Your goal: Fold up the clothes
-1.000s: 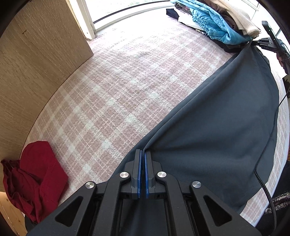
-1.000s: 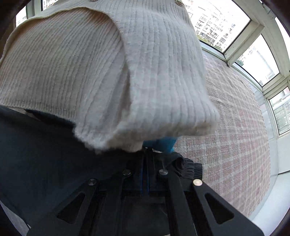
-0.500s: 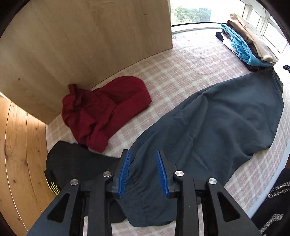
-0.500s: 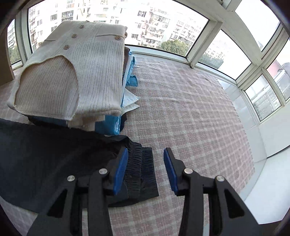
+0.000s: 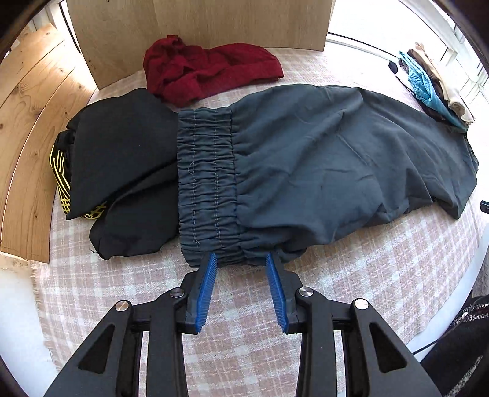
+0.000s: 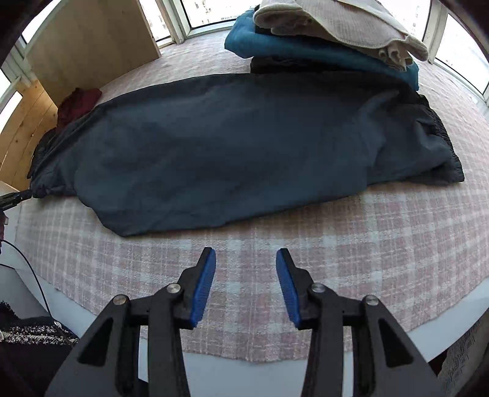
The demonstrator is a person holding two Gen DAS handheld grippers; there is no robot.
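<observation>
Now, garment: the dark grey trousers (image 5: 321, 158) are lying flat across the middle of both views on the pink plaid blanket (image 5: 351, 290), with the gathered elastic waistband (image 5: 207, 183) showing at centre left of the left view.
Left tongs: my left gripper (image 5: 241, 258) is standing open, having just been opening; its blue pads (image 5: 206, 290) are sitting either side of the waistband's lower corner at bottom centre, with the cloth edge between the tips but not pinched.
Right tongs: my right gripper (image 6: 246, 255) is standing open too, its jaws having just been opening; nothing is lying between them, only bare blanket (image 6: 366, 244) at lower centre, apart from the trousers (image 6: 229, 146) above.
Cuff end: the trousers' darker gathered end (image 6: 440, 146) is lying at centre right of the right view, just below the folded pile.
Folded pile: a cream ribbed knit (image 6: 342, 24) is sitting on a teal garment (image 6: 305, 49) at the top right of the right view; the same stack (image 5: 428, 82) is showing small at upper right of the left view.
Other clothes: a crumpled dark red garment (image 5: 207, 70) is lying at top centre of the left view against a light wooden panel (image 5: 183, 27), and a black garment with yellow lines (image 5: 116, 171) is lying at left, partly under the waistband.
Person: a dark patterned sleeve (image 5: 464, 351) is showing at lower right of the left view.
</observation>
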